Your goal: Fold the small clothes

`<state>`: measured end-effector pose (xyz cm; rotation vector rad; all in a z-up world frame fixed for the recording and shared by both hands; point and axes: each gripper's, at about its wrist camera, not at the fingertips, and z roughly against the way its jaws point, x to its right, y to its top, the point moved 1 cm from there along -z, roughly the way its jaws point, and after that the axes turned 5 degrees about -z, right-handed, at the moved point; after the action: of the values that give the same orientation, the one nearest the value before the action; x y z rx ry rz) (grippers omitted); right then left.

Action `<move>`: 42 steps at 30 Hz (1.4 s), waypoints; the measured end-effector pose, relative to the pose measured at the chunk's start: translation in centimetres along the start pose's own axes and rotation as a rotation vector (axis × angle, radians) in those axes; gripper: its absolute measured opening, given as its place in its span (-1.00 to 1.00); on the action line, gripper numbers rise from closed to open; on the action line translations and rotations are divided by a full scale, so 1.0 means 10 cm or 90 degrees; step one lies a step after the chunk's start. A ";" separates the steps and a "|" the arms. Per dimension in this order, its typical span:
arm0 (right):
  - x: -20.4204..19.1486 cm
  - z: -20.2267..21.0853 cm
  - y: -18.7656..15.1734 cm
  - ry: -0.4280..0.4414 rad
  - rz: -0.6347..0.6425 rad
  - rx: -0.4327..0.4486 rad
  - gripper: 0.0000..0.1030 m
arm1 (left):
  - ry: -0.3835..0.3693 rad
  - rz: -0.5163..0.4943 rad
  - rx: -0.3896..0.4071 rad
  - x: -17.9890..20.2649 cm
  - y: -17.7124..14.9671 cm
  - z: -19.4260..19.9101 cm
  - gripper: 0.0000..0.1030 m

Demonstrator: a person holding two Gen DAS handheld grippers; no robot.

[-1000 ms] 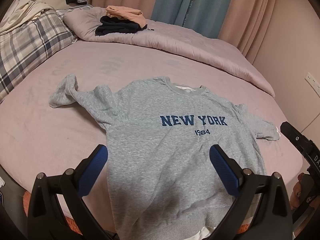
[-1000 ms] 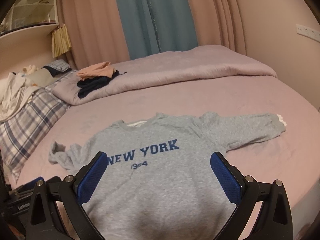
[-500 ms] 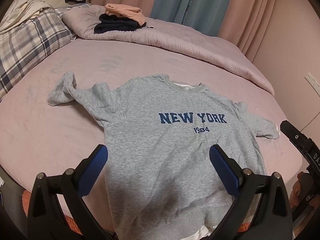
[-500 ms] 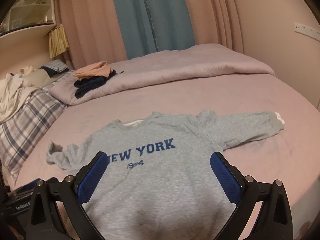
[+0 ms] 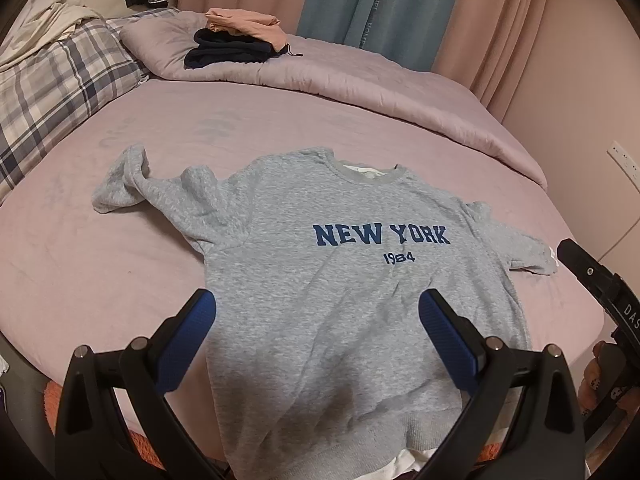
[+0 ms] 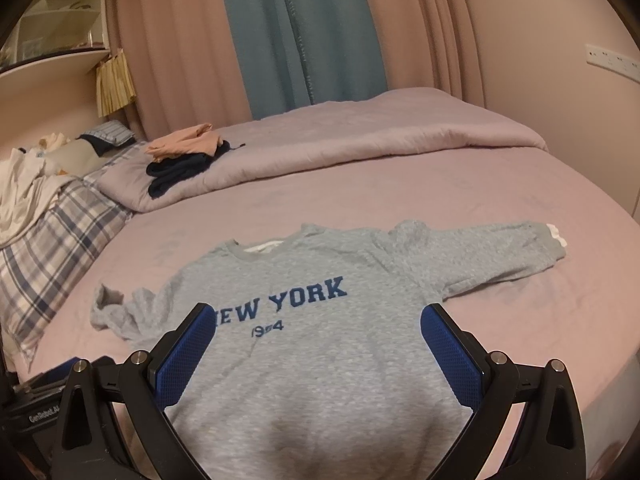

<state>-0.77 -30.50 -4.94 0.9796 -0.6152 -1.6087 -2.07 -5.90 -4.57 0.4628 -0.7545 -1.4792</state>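
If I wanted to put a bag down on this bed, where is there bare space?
Bare sheet lies between the grey sweatshirt and the rolled duvet, and left of its crumpled sleeve. The duvet's left end is crowded with folded clothes; the plaid pillow holds loose laundry.

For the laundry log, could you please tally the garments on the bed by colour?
Grey: 1, the sweatshirt lying face up on the pink sheet.
Peach: 1, the folded garment on top of the pile.
Dark navy: 1, the folded garment under it.
Total: 3
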 end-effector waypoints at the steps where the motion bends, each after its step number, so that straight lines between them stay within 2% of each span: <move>1: 0.00 0.00 0.00 0.000 0.000 0.000 0.99 | -0.001 0.000 -0.001 0.00 0.00 0.00 0.96; 29: 0.06 -0.01 -0.01 -0.008 -0.008 -0.005 0.99 | -0.009 -0.001 -0.018 0.02 -0.02 -0.07 0.96; 42: 0.28 0.00 0.03 0.002 -0.041 -0.012 0.94 | -0.015 -0.008 -0.033 0.05 -0.01 -0.16 0.95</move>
<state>-0.83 -33.22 -5.48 0.9975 -0.5701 -1.6662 -1.02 -6.64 -5.70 0.4118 -0.7306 -1.5156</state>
